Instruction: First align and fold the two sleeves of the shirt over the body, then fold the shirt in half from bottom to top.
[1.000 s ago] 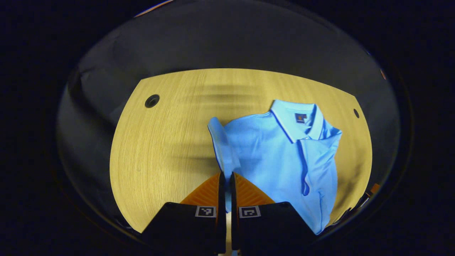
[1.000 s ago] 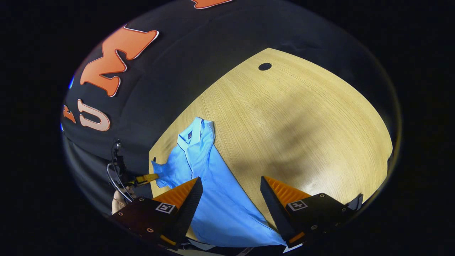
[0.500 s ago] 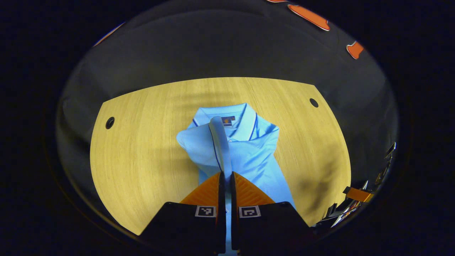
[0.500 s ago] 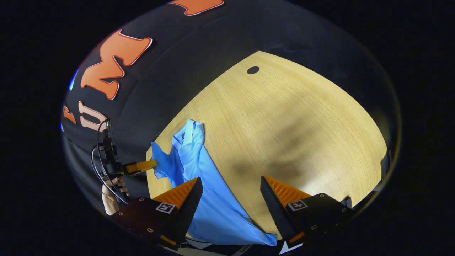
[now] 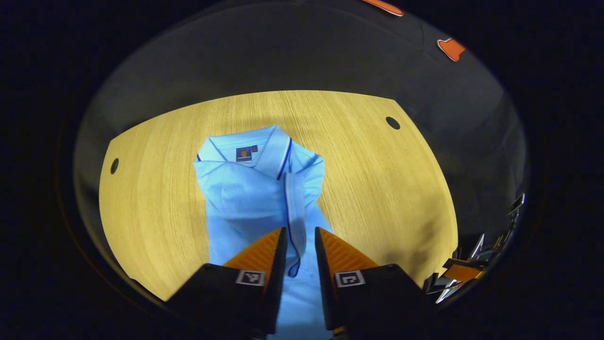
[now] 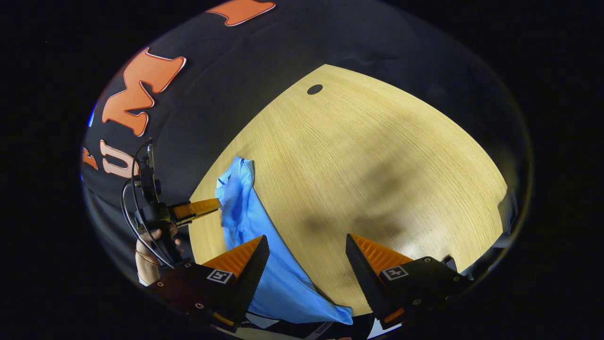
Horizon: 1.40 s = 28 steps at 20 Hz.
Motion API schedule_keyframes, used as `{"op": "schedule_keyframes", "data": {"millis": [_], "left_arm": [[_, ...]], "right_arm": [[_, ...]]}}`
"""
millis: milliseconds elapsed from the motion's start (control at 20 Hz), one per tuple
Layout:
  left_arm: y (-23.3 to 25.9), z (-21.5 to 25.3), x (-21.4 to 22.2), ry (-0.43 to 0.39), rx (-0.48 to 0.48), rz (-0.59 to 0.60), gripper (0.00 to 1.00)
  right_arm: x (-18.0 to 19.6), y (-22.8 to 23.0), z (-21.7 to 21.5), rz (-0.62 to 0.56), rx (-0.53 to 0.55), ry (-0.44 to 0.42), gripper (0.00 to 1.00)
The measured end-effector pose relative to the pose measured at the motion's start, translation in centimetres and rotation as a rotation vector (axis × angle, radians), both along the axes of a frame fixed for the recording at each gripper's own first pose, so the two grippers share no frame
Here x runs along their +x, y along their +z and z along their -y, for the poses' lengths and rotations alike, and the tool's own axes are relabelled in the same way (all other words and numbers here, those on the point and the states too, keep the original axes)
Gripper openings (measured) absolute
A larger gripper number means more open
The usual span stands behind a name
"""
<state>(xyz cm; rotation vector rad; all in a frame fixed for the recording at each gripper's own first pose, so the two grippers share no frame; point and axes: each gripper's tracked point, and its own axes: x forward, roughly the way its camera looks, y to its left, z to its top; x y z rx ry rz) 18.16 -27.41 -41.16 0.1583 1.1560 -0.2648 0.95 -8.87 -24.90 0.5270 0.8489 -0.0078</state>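
Left gripper [image 5: 300,245] slightly parted, sleeve [image 5: 295,208] loose between fingers at 12 o'clock over shirt [image 5: 245,198]; right gripper [image 6: 306,257] spread wide above table [image 6: 377,165].

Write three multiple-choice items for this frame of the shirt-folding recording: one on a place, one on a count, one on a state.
1. Where does the left sleeve lie?
A. Hanging off the table edge
B. Folded over the shirt's body
C. Spread flat on bare wood

2. How many dark round holes does the pale wooden table show in the left gripper view?
A. Two
B. Five
C. None

3. How do the right hand-held gripper's jaws stand?
A. Shut on the collar
B. Shut on the hem
C. Open

Answers:
1 B: the sleeve of the light blue polo shirt lies across its front, below the collar.
2 A: the table shows one hole near each far corner.
3 C: the right hand-held gripper has a wide gap between its fingers, nothing clamped.
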Motion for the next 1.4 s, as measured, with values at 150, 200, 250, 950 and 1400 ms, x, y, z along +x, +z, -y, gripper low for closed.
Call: {"op": "schedule_keyframes", "data": {"millis": [150, 200, 250, 950, 1400], "left_arm": [[0.5, 0.0, -1.2, 0.010, -0.032, 0.003, 0.77], [0.7, -0.4, -1.6, 0.011, -0.035, 0.009, 0.88], [1.1, -1.0, -2.1, 0.015, -0.034, 0.020, 0.88], [2.7, -15.4, -14.2, 0.173, -0.002, 0.052, 1.00], [-1.0, -20.3, -24.5, 0.181, 0.017, -0.042, 1.00]], "right_arm": [[-0.2, -0.7, -0.7, -0.019, -0.027, 0.033, 0.99], [-0.1, -0.9, -1.2, -0.023, -0.031, 0.045, 0.99], [-0.1, -1.0, -1.8, -0.025, -0.037, 0.059, 0.99], [-2.5, -4.6, -8.4, -0.080, -0.323, 0.254, 0.99], [-8.8, -8.4, -9.8, -0.145, -0.500, 0.337, 0.99]]}}
